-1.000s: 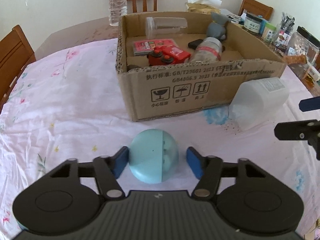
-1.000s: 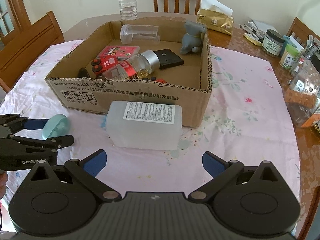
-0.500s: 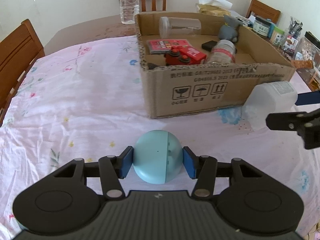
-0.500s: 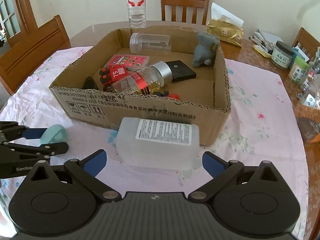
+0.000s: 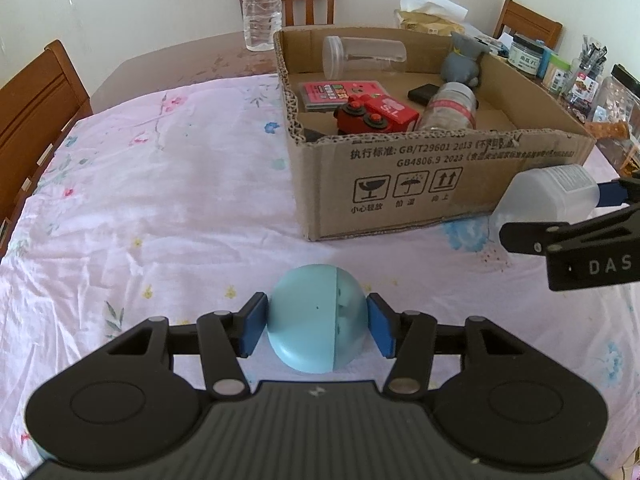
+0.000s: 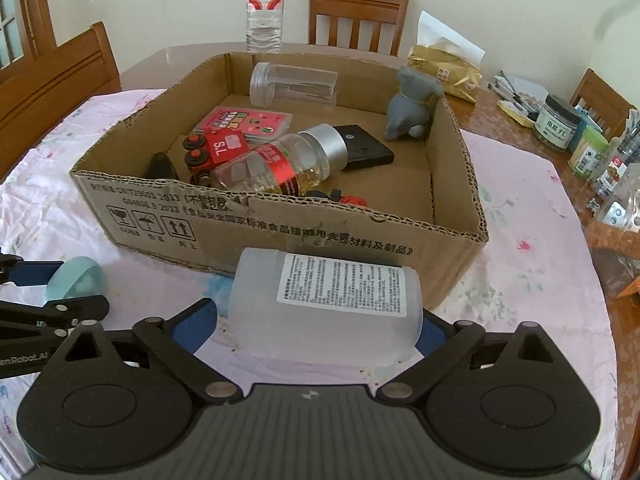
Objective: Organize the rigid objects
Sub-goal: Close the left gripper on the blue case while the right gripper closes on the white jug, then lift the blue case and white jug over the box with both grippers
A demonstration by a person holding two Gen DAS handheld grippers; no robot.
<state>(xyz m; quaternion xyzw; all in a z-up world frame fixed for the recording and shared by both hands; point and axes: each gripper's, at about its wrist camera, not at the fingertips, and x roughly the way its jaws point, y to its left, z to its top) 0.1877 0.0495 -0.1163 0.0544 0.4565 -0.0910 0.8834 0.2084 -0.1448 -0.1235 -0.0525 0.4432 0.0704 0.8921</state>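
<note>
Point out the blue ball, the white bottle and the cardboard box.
Blue ball point(image 5: 308, 316), left wrist view, front face.
White bottle point(image 6: 320, 320), right wrist view, side below label.
Cardboard box point(image 6: 280, 236), right wrist view, front wall.

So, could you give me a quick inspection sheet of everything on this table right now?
Surface: pink flowered tablecloth, wrinkled, over a wooden table.
Job's things: blue ball and white plastic bottle lie on the cloth outside the cardboard box; the box already holds a red toy truck, a clear jar and more.
Clutter: jars and pens at the table's edge; water bottle behind the box.
Grippers: left gripper clamps the ball; right gripper is open, jaws just closing, with the bottle between them.
Cables: nothing seen.
Surroundings: wooden chairs, pale wall.
</note>
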